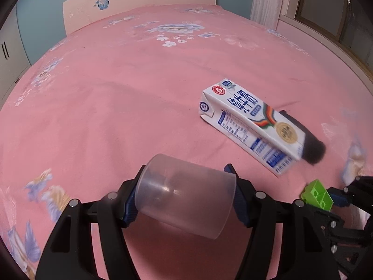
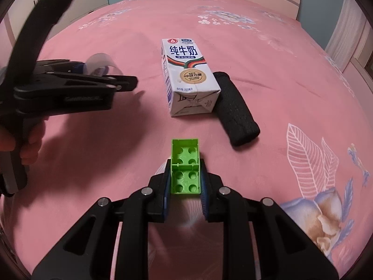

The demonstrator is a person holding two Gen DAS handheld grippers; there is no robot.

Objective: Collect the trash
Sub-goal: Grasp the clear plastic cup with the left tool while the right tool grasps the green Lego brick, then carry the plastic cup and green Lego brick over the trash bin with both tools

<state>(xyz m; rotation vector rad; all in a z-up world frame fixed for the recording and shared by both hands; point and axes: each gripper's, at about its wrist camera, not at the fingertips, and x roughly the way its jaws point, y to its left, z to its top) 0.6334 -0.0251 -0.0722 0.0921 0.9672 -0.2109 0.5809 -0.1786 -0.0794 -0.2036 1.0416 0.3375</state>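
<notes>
My left gripper (image 1: 186,186) is shut on a clear plastic cup (image 1: 184,196) held sideways above the pink bed; the cup also shows in the right wrist view (image 2: 100,64), with the left gripper (image 2: 130,84) at the left. My right gripper (image 2: 184,177) is shut on a green toy brick (image 2: 185,165); the brick shows at the lower right of the left wrist view (image 1: 317,194). A white milk carton (image 2: 188,77) lies on the bed ahead of both grippers, also in the left wrist view (image 1: 251,126). A black foam roll (image 2: 235,109) lies against its right side.
The pink floral bedsheet (image 1: 116,93) covers the whole bed. A pale headboard (image 1: 139,2) stands at the far end. Cabinets (image 1: 9,53) are at the left, a curtain and window (image 1: 303,2) at the right.
</notes>
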